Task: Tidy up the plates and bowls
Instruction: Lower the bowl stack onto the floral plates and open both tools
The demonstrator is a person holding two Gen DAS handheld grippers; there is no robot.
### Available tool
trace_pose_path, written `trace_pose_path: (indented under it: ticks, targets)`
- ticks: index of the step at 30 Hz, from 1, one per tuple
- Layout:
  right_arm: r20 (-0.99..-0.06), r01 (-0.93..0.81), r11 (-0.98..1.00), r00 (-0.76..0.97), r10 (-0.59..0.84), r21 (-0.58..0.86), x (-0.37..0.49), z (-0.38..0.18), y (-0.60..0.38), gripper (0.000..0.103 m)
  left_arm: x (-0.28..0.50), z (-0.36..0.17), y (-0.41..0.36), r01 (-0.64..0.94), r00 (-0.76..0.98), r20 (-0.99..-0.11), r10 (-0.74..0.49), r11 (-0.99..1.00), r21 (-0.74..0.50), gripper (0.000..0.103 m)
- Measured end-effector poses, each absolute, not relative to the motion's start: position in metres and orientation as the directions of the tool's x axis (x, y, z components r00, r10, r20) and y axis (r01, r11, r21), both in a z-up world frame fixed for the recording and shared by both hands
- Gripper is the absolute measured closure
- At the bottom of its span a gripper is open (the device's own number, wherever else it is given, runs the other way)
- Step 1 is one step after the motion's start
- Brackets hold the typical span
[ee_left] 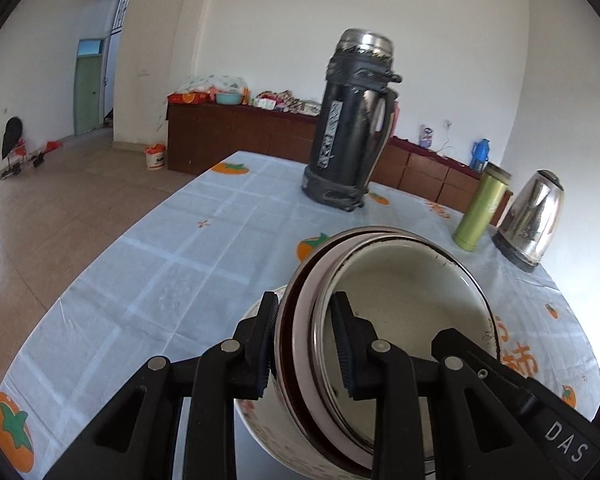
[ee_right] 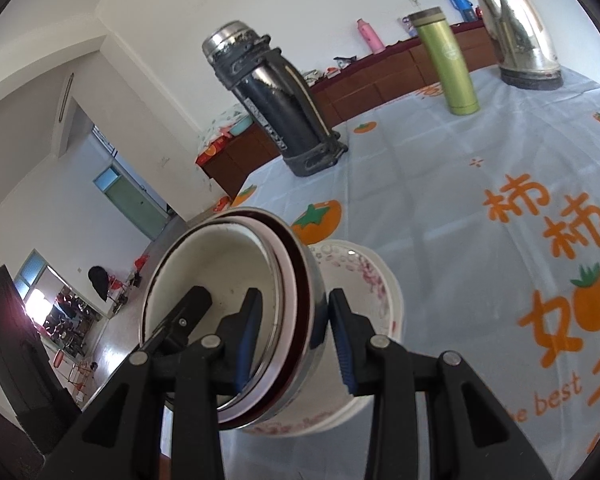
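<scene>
The bench [ee_left: 148, 264], under a persimmon-print cloth, carries a tall black thermos [ee_left: 350, 120]; to its right stand a steel kettle [ee_left: 530, 220] and a green flask [ee_left: 482, 208]. In front of the thermos, the nested stack of bowls [ee_left: 396, 312] is held tilted above a floral bowl [ee_right: 364, 280]. The left tool [ee_left: 304, 348] and right tool [ee_right: 294, 344] each clamp opposite rims. My guess: uneven pull could slide the inner bowls apart, or tip the stack out.

Nested bowls [ee_left: 400, 312] before flask [ee_left: 352, 120]
</scene>
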State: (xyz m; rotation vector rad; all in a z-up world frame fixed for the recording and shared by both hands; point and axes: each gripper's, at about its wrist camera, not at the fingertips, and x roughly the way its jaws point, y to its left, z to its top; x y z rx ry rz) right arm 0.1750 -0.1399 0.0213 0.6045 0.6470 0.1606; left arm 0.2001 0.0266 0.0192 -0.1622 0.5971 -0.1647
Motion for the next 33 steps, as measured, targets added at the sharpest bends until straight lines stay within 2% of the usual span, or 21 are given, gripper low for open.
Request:
trace_pose_path:
  ticks: [11,23,25,27,29,30,32,33]
  targets:
    - [-0.583,0.075,0.859,0.764,0.276,0.506,0.184,0.009,-0.140,0.068,0.208,0.003,0.018,0.108,0.773,-0.599,-0.208,0.974,-0.200,0.073]
    - [-0.566,0.063,0.896,0.794,0.223,0.441,0.183,0.009,-0.137,0.067,0.208,0.002,0.015,0.110,0.788,-0.584,-0.197,0.977,-0.181,0.072]
    - [-0.562,0.060,0.893,0.796,0.226,0.445,0.183,0.009,-0.138,0.067,0.207,0.002,0.016,0.099,0.791,-0.582,-0.187,0.979,-0.180,0.066]
    - [-0.547,0.053,0.886,0.803,0.236,0.460,0.182,0.009,-0.139,0.065,0.207,0.003,0.021,0.069,0.800,-0.577,-0.164,0.981,-0.183,0.054]
    - [-0.535,0.054,0.878,0.810,0.240,0.475,0.180,0.009,-0.142,0.057,0.207,0.004,0.026,0.044,0.808,-0.569,-0.150,0.980,-0.195,0.038]
    - [-0.525,0.056,0.874,0.817,0.237,0.482,0.179,0.010,-0.144,0.055,0.207,0.004,0.028,0.038,0.810,-0.568,-0.147,0.979,-0.199,0.038]
    - [-0.508,0.057,0.871,0.830,0.230,0.487,0.175,0.012,-0.145,0.041,0.207,0.005,0.028,0.036,0.813,-0.563,-0.144,0.979,-0.198,0.036]
    - [-0.499,0.057,0.872,0.838,0.224,0.486,0.174,0.014,-0.146,0.041,0.206,0.005,0.028,0.038,0.816,-0.560,-0.143,0.980,-0.196,0.036]
